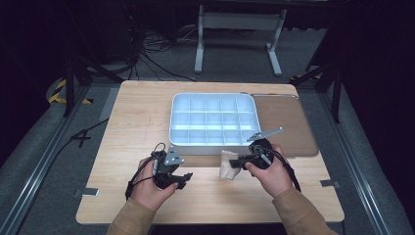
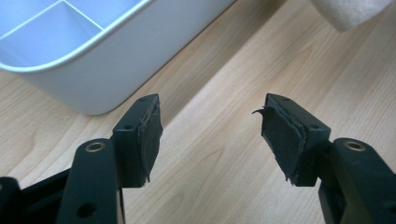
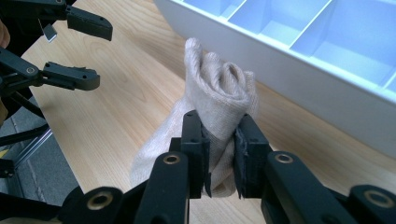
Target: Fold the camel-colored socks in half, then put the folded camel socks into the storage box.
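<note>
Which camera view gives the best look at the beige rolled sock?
The right gripper view: the sock is close and sharp, its rolled end showing above the right gripper, whose pads squeeze it. The high view shows it small, between the hands, near the white tray. The left gripper view catches a corner of it at the top edge.

In the left gripper view the picture's top edge cut off the beige sock (image 2: 350, 13), leaving one corner, and the white divided tray (image 2: 116, 60) ran off the top and left. In the right gripper view the right gripper (image 3: 219, 140) hid the sock's pinched middle, and the tray continued past the right edge. In the high view the sock's weave was too small to tell.
</note>
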`<control>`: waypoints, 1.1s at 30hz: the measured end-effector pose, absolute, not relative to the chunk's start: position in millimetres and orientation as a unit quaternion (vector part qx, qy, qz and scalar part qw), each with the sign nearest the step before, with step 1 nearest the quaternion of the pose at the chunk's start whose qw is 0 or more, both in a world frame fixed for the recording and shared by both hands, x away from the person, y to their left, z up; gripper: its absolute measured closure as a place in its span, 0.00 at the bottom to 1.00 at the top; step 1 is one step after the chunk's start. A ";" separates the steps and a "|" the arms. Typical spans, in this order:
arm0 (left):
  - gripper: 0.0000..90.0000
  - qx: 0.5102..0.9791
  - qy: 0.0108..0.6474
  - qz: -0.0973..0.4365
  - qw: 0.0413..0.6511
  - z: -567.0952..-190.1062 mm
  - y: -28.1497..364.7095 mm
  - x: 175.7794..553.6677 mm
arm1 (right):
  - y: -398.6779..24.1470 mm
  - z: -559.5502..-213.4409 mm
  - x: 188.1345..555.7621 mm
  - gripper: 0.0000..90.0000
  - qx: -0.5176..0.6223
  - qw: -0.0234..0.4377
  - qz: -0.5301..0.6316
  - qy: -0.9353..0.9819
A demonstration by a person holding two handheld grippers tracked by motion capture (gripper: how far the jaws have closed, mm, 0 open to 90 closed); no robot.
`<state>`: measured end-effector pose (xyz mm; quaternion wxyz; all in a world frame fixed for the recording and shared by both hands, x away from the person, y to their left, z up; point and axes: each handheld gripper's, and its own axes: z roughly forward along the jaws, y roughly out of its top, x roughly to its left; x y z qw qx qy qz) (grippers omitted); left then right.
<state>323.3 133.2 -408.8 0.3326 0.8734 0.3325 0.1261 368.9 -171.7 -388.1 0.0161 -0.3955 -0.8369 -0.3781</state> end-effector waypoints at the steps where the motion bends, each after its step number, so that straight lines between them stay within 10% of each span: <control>1: 0.43 0.873 0.334 0.125 0.334 -408.1 134.4 323.8 | -171.7 -388.1 368.9 0.85 -0.395 0.016 -0.378 -0.837; 33: 0.43 0.868 0.343 0.131 0.333 -405.9 140.9 324.1 | -196.8 -334.1 411.5 0.85 -0.412 -0.041 -0.373 -0.830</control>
